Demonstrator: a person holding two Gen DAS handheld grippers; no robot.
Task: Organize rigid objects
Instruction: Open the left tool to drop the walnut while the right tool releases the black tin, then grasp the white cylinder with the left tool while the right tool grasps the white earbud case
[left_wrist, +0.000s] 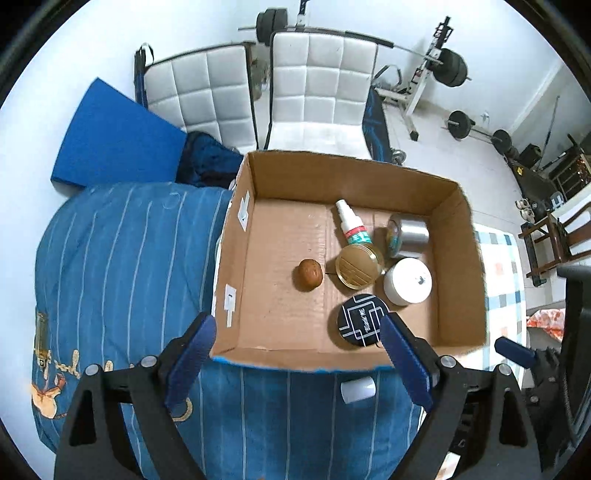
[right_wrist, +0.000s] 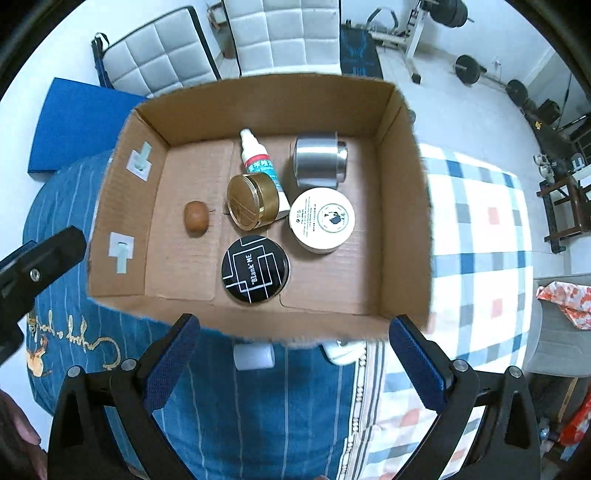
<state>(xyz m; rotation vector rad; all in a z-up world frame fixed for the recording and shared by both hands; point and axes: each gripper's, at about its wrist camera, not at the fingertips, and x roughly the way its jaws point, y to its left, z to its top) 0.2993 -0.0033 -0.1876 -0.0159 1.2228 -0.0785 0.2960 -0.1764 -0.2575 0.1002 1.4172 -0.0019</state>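
Both grippers gape empty above the cardboard box (right_wrist: 122, 206). The small white cylinder (right_wrist: 254, 356) lies crosswise on the bedding at twelve o'clock from the right gripper (right_wrist: 291, 363) — nearer it than the left gripper (left_wrist: 299, 356).

- We hold our left gripper (left_wrist: 299, 354) angled steeply downward, its blue-padded fingers (left_wrist: 192, 354) spread wide with nothing clamped between them.
- Our right gripper (right_wrist: 295, 365) points straight down, jaws fully apart and empty.
- Our hand (right_wrist: 18, 439) shows at the right view's lower-left edge.
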